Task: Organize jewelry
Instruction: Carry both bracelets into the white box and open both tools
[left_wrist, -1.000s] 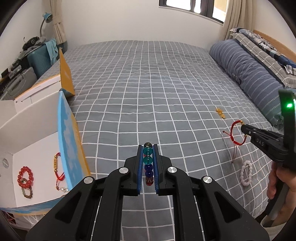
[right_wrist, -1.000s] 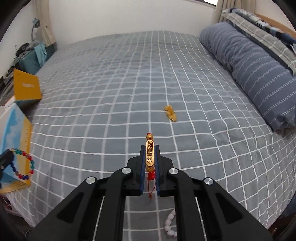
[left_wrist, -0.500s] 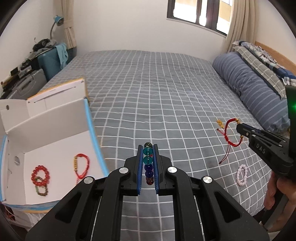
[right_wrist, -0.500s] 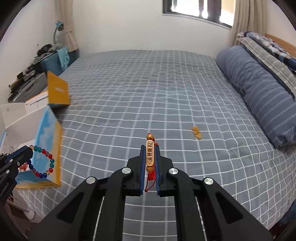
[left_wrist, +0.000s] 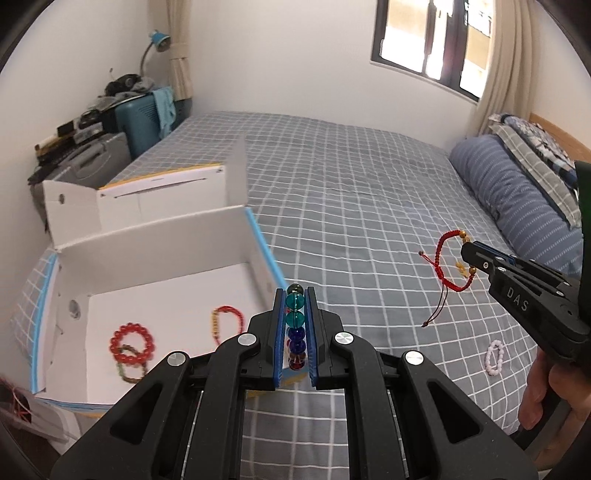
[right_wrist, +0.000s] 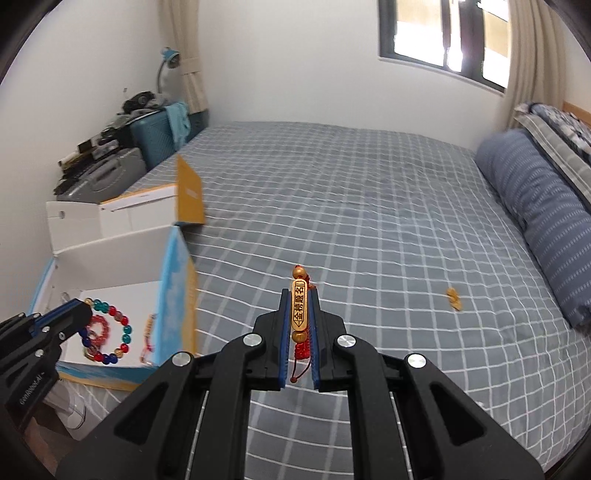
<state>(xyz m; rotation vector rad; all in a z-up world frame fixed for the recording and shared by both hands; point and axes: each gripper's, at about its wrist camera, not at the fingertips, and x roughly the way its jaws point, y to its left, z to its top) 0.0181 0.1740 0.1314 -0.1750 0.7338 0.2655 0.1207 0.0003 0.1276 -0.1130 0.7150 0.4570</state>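
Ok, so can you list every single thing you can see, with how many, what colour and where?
multicoloured bead bracelet: one, teal, blue, red; in left tool
red cord bracelet: one, red with gold charm; in right tool
box: one, white inside, blue and orange outside; left bed edge
bracelets in box: three, red bead, greenish bead, red and gold cord; box floor
pale bead bracelet: one, pinkish white; on bed
gold trinket: one; on bed
bed: one, grey check
pillows: blue striped, grey check; right
lamp: one, blue; far corner
left tool: black, shut
right tool: black, shut
hand: one, lower right

Checked bed (left_wrist: 351, 192) holds box (left_wrist: 159, 251) (pale bracelet (left_wrist: 494, 357) too).
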